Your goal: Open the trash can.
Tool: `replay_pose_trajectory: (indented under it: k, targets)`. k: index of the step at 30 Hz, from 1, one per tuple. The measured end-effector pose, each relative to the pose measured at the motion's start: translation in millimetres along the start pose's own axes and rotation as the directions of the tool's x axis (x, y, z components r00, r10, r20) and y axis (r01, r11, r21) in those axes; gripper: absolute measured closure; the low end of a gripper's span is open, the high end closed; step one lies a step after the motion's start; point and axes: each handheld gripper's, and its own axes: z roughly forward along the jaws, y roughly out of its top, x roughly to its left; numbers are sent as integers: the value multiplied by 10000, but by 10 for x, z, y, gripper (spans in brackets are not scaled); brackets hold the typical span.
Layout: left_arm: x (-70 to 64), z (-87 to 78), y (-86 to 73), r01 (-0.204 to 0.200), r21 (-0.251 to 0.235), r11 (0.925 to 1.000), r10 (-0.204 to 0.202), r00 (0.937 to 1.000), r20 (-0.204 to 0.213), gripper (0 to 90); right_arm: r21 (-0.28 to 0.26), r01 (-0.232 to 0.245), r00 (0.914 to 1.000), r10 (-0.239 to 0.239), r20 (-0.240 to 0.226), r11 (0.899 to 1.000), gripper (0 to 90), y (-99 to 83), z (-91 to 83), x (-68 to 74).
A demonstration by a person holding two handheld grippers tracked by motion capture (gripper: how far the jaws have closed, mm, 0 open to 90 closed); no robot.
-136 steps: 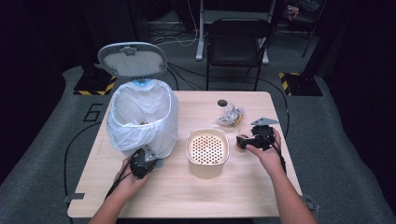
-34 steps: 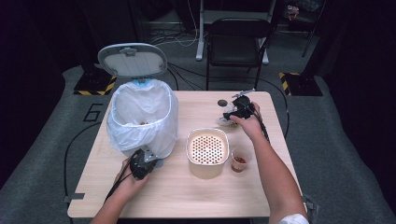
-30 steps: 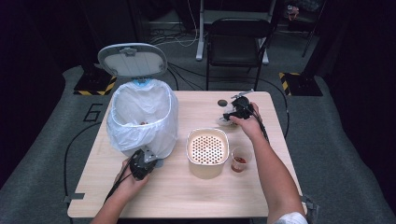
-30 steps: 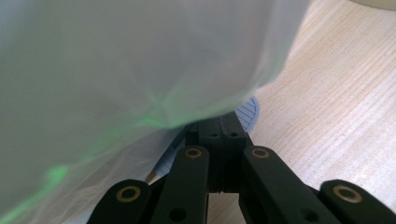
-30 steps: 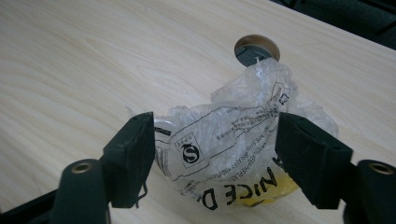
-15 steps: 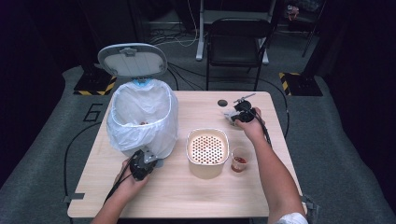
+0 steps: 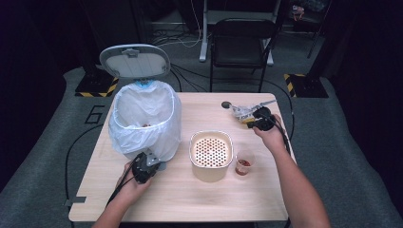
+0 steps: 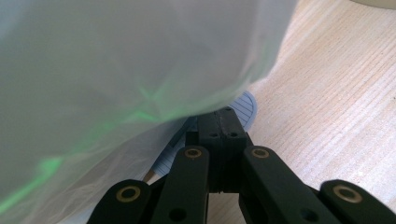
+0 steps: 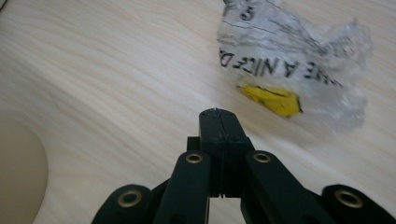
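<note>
- Since half a second ago my right gripper [image 7: 257, 121] has come back from the crumpled clear plastic wrapper with black print and a yellow scrap inside [image 7: 241, 113] toward the table's right edge; over the longer stretch it went up from beside the basket to that far right corner, and a small clear plastic cup with red residue [image 7: 243, 164] now stands where it had been.
- Far left, the white-lined bin with its grey oval lid raised [image 7: 145, 121] stands on the pale wooden table [image 7: 199, 199]; I see no change in its place.
- My left gripper [image 7: 151, 161] rests at the foot of that bin. In the left gripper view its jaws are pressed together [image 8: 222, 115], holding nothing, under the hanging white liner [image 8: 116, 70] and over a bluish ridged pedal [image 8: 246, 106].
- Middle: the cream square perforated basket [image 7: 211, 153] sits just left of the cup.
- Right: in the right gripper view the jaws are closed on each other [image 9: 219, 116], empty, with the wrapper [image 9: 289, 56] lying on the wood just beyond the tips, up and to the right, not touching them.
- A small dark round cap [image 7: 225, 104] lies by the wrapper's left end.
</note>
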Motion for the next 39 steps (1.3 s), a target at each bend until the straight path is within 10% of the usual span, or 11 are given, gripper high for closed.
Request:
replay_pose_trajectory:
  k: [9,15,25,34,39]
  targets:
    - [6,-4,5,-3,66,10000,2,9999,103,900,-427,-504,9982,518,319,9978,748,-154,-173,-107]
    - [18,-1,5,64,46,10000,-65,9998,190,900,-884,-873,9924,944,793,9922,451,25,-34,-114]
    - [15,3,6,122,22,9999,-122,9998,143,900,-833,-1349,9759,1470,1615,9874,263,260,301,-269]
    - [3,2,4,62,6,10000,-62,10000,51,900,-269,-1708,9736,1729,1491,9849,289,194,582,-383]
    - [6,-1,3,80,20,10000,-80,9999,92,900,201,-1650,9823,1625,934,9861,690,141,638,-439]
